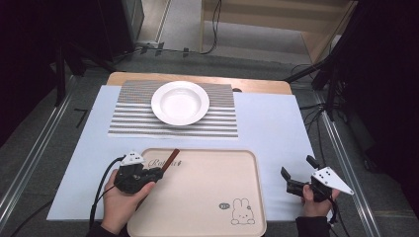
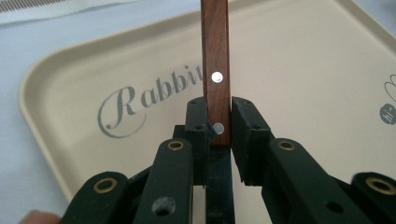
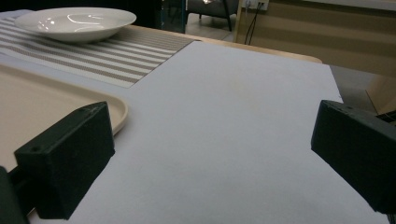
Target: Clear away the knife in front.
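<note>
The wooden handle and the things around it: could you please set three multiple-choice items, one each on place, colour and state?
1. Where is the white bowl?
A on the striped mat
B on the tray
C on the floor

2. What colour is the wooden handle?
A green
B brown
C yellow

3. How do the right tongs stand?
A shut on a cup
B shut on the tray's rim
C open

Answers: A, the bowl rests on the stripes; B, the handle in the left tongs is brown wood; C, bare sheet shows between the jaws.
</note>
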A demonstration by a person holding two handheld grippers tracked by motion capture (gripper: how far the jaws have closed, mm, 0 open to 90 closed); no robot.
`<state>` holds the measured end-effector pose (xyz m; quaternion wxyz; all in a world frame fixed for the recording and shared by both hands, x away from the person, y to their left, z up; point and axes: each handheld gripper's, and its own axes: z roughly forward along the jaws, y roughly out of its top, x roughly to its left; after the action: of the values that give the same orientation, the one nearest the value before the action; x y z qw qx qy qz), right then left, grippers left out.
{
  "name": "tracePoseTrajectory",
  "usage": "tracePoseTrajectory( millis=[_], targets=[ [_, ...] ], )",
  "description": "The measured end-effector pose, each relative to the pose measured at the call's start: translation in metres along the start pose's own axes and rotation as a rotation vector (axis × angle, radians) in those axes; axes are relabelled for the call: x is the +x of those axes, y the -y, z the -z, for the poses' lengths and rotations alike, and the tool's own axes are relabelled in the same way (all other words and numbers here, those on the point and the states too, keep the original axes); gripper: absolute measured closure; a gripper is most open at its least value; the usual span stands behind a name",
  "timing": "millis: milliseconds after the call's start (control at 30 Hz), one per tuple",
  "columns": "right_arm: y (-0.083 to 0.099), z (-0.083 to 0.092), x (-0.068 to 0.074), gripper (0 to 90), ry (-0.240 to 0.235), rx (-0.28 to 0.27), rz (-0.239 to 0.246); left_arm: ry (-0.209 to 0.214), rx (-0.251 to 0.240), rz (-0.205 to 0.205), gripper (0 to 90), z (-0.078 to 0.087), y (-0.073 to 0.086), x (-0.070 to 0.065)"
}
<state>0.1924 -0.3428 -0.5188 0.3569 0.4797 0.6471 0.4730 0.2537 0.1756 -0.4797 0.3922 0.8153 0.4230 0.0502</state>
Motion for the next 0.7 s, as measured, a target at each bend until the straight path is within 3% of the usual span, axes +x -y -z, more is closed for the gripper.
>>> tracePoseTrajectory(
  millis=[200, 700],
  targets=[
    [0.0, -0.0002, 0.0001, 0.0, 0.001, 0.0, 0.001, 0.008, 0.007, 0.006, 76.9, -0.0026, 0.0039, 0.001],
    [0.0, -0.0002, 0.0002, 0.0, -0.001, 0.0, 0.002, -0.028, 0.03, -0.019, 76.8, -0.0089, 0.0081, -0.0033]
  ],
)
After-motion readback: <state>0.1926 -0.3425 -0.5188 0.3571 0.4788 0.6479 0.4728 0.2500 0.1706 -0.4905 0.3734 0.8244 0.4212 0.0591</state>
